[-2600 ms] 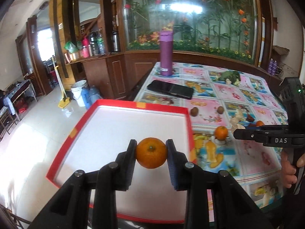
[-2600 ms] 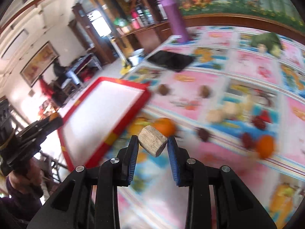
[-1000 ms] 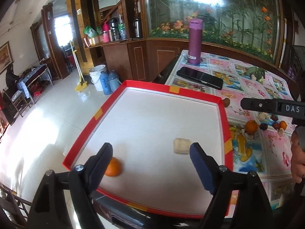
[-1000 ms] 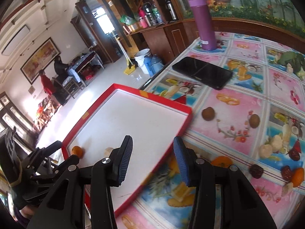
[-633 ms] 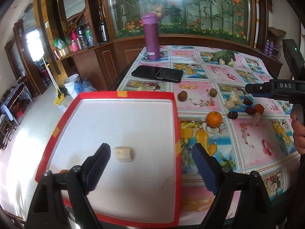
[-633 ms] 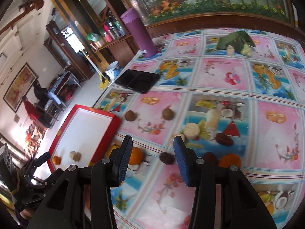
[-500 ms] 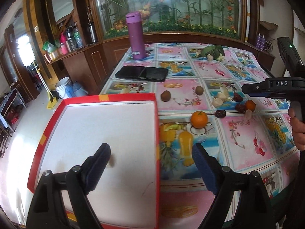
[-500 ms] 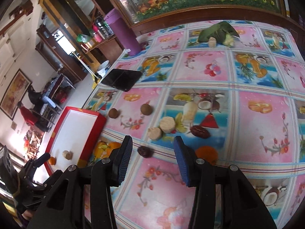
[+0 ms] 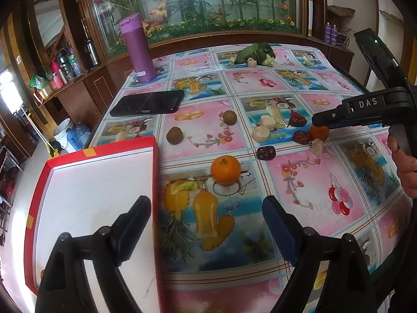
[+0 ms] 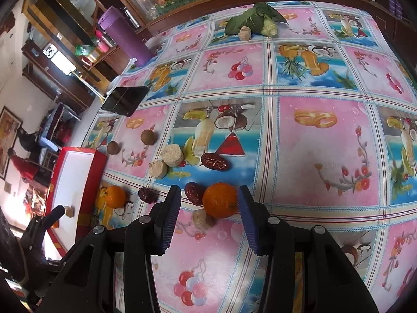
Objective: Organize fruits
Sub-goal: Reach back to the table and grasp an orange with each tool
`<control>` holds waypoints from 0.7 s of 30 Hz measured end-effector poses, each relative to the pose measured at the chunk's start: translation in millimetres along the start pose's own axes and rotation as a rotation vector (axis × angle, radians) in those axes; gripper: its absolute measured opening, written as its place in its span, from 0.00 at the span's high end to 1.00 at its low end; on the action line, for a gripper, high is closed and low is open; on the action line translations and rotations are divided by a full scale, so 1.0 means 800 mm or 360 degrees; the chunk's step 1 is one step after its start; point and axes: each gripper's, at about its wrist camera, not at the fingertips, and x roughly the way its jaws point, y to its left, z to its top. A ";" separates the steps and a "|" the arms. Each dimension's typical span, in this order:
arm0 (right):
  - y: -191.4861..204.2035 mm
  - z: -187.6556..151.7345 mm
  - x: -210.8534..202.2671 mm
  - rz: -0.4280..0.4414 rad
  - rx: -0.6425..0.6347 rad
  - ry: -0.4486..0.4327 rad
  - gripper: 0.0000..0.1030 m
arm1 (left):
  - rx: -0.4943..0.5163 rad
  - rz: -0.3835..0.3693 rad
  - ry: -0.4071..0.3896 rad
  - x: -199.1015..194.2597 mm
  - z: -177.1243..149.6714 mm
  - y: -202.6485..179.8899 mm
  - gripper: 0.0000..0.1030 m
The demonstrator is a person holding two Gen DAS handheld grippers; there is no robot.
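Oranges lay on the printed tablecloth [image 9: 307,190]: one orange [image 10: 220,199] was framed between the parted jaws of the right gripper [image 10: 208,206], its right side just beside the right pad, the left pad standing clear, so nothing was gripped. A dried date [image 10: 194,193] and a pale lump [image 10: 202,219] crowded its left side; open cloth stretched ahead and to the right. The left gripper [image 9: 207,217] was held wide open and empty, its left finger over the red-rimmed tray [image 9: 155,182], whose right edge ran between the fingers. A second orange [image 9: 225,170] sat ahead of it, apart from the tray edge, with bare cloth between. A black phone [image 9: 148,103] and purple flask [image 9: 137,48] stood far ahead.
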 end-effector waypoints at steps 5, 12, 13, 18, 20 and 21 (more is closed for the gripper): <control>-0.002 0.000 0.002 -0.0014 0.0012 0.0006 0.57 | -0.0008 -0.0022 0.0017 0.010 0.005 0.000 0.14; -0.007 0.002 0.007 -0.0060 0.0033 0.0020 0.55 | -0.0009 -0.0063 0.0059 0.030 0.014 -0.005 0.14; -0.008 0.002 0.008 -0.0069 0.0034 0.0022 0.55 | -0.0013 -0.0072 0.0068 0.034 0.016 -0.005 0.14; -0.014 0.002 0.014 -0.0074 0.0063 0.0058 0.56 | -0.0043 -0.0110 0.0120 0.058 0.025 -0.005 0.14; -0.018 0.002 0.018 -0.0086 0.0073 0.0082 0.57 | -0.0058 -0.0115 0.0134 0.065 0.028 -0.005 0.14; -0.019 0.002 0.019 -0.0091 0.0080 0.0088 0.58 | -0.0059 -0.0115 0.0135 0.068 0.029 -0.006 0.14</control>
